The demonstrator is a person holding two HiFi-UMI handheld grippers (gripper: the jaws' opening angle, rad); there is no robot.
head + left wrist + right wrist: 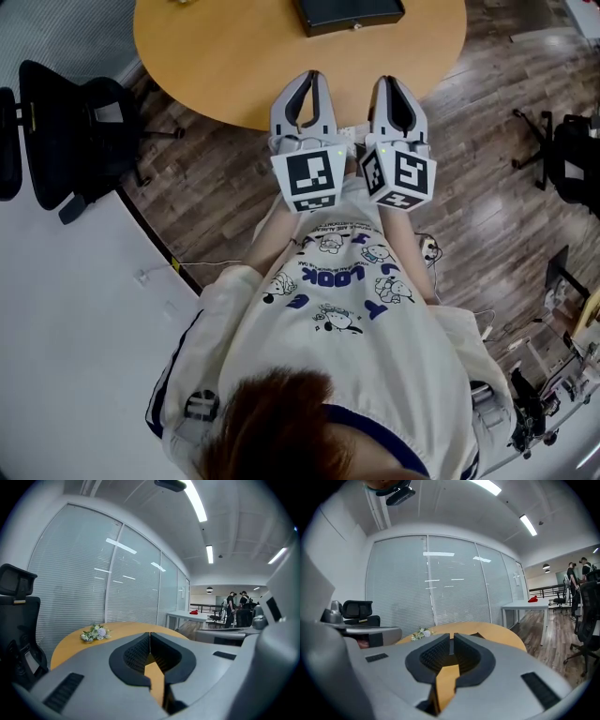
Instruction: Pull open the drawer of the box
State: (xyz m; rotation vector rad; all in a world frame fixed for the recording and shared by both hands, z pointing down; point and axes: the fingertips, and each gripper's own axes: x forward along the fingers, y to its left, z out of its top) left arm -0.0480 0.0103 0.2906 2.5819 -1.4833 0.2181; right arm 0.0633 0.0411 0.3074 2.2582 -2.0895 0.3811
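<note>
A black box (349, 14) lies at the far side of the round wooden table (225, 56); its drawer front cannot be made out. Both grippers are held side by side close to the person's body, over the table's near edge and well short of the box. The left gripper (307, 79) is shut with nothing between its jaws, and its tips meet in the left gripper view (150, 633). The right gripper (390, 82) is shut and empty too, with its jaws closed together in the right gripper view (452, 636). Neither gripper view shows the box.
A small bunch of flowers (95, 633) lies on the table's far left. Black office chairs stand at the left (75, 131) and at the right (570, 159) on the wood floor. People stand far off by a white table (187, 617).
</note>
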